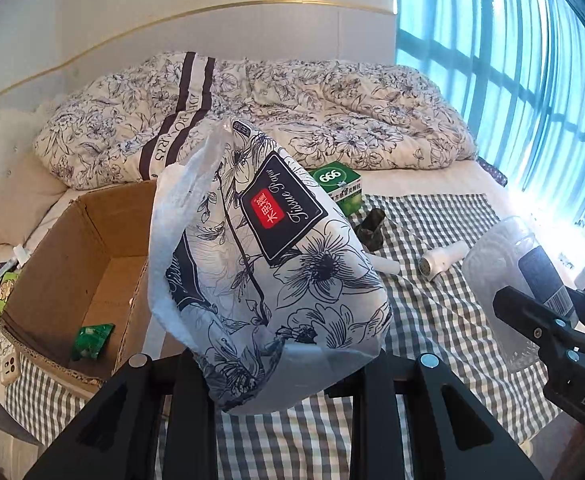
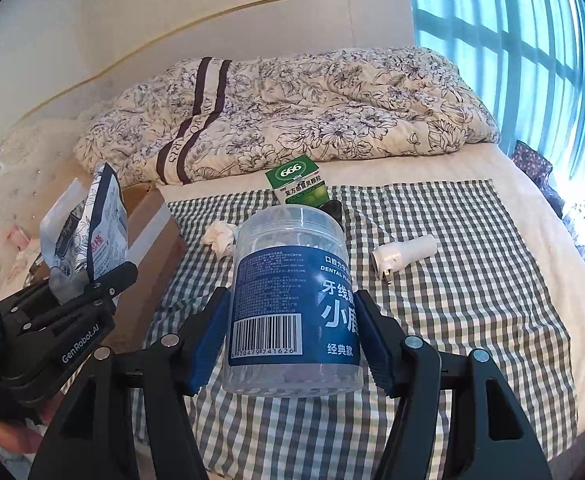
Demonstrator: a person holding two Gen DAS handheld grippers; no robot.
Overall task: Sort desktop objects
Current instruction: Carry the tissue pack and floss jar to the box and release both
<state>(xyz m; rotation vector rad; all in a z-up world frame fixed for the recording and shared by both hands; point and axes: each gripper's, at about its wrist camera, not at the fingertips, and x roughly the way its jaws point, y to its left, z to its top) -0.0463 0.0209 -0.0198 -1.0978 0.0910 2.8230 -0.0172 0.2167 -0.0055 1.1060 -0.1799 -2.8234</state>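
Observation:
My left gripper (image 1: 284, 364) is shut on a floral tissue pack (image 1: 268, 264), held tilted above the checked cloth beside an open cardboard box (image 1: 72, 248). A green packet (image 1: 92, 340) lies inside the box. My right gripper (image 2: 292, 332) is shut on a clear dental floss jar (image 2: 292, 304) with a blue label, its blue pads (image 2: 208, 336) pressing both sides. From the right wrist view, the left gripper (image 2: 92, 280) and the tissue pack (image 2: 88, 232) sit at the left, over the box. The jar (image 1: 500, 280) shows at the right of the left wrist view.
On the checked cloth (image 2: 452, 320) lie a green 999 medicine box (image 2: 298, 182), a white lint remover (image 2: 404, 256), a crumpled tissue (image 2: 220, 236) and a dark small object (image 1: 372, 230). A floral duvet (image 1: 292, 120) is bunched behind. Small clutter and a phone (image 1: 10, 364) lie left of the box.

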